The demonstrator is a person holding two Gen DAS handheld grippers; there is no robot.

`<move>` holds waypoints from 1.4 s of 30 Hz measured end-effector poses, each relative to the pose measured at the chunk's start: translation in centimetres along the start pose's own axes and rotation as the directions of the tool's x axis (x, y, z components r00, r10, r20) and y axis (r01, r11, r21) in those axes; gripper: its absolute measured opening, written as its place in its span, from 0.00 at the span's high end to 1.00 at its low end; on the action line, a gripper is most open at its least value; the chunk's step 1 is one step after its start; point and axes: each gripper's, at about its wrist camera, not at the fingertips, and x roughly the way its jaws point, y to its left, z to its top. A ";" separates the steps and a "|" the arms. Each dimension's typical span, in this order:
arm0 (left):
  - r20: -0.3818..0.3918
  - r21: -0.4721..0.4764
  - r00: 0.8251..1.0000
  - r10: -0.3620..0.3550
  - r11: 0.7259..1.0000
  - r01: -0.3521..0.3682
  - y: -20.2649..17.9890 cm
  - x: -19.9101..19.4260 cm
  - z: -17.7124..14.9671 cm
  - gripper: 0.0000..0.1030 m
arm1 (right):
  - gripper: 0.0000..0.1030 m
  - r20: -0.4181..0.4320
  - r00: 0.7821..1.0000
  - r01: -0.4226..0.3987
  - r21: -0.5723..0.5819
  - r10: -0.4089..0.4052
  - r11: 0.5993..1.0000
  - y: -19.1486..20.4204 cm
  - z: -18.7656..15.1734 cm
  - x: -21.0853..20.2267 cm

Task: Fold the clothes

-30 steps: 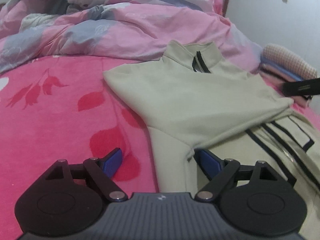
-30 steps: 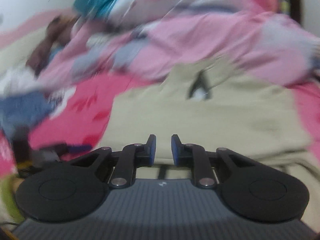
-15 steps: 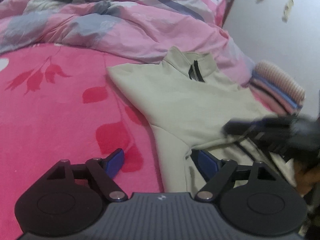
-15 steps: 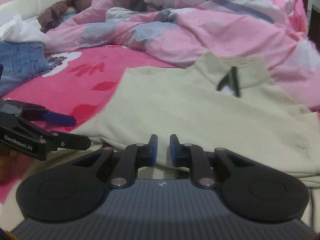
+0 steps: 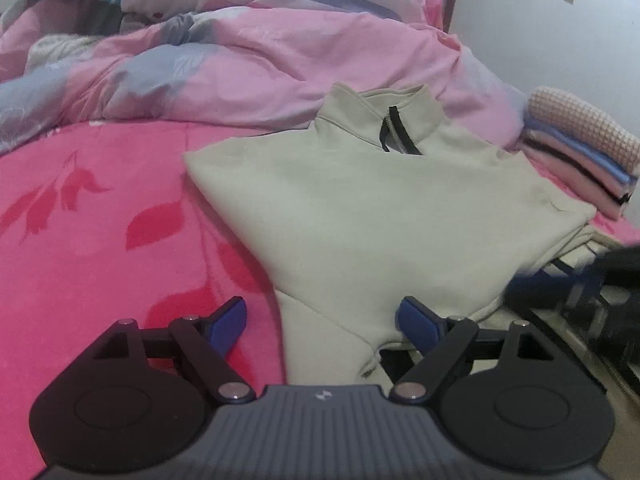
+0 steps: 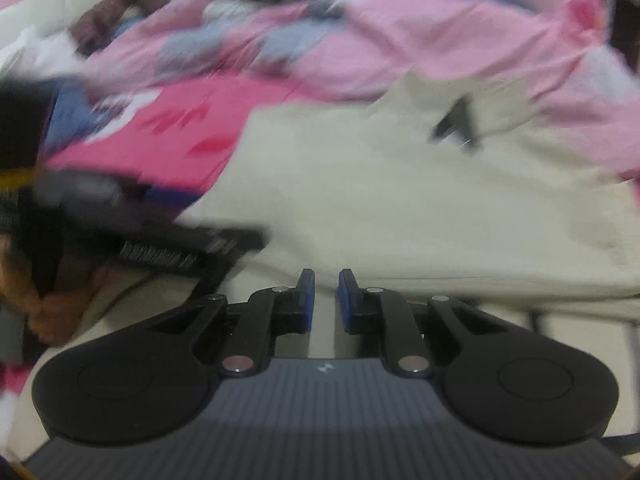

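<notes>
Pink leaf-print bedsheet (image 5: 100,216) fills the left of the left wrist view; the left gripper (image 5: 322,318) stands spread at the bottom, nothing pinched, straddling the lower edge of the beige zip-neck pullover (image 5: 380,216) at centre. Folded clothes (image 5: 580,160) stack at right. In the blurred right wrist view, the right gripper (image 6: 326,300) is nearly pressed together above the pullover, gripping nothing visible.

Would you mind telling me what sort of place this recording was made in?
Most likely a bedroom: the beige zip-neck top lies on a bed with a pink leaf-print sheet, a rumpled pink duvet behind it and folded clothes stacked near the wall.
</notes>
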 end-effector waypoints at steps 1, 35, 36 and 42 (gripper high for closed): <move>0.002 -0.012 1.000 -0.010 1.000 0.010 0.2 0.0 0.0 0.17 | 0.88 0.023 0.999 0.036 0.005 -0.036 0.999 -0.8 0.5 -0.4; 0.022 -0.071 0.999 -0.030 0.997 0.032 1.1 -0.8 0.2 0.14 | 0.90 0.005 0.932 0.325 0.429 -0.362 0.843 -22.0 -4.0 1.2; 0.026 -0.086 1.000 -0.014 0.996 0.016 1.2 -1.2 0.5 0.14 | 0.90 0.008 0.932 0.325 0.429 -0.363 0.843 -21.9 -3.9 0.9; 0.100 -0.049 0.995 0.025 0.999 -0.020 -0.5 -3.0 3.9 0.14 | 0.89 -0.002 0.919 0.368 0.366 -0.394 0.855 -21.1 -3.7 1.9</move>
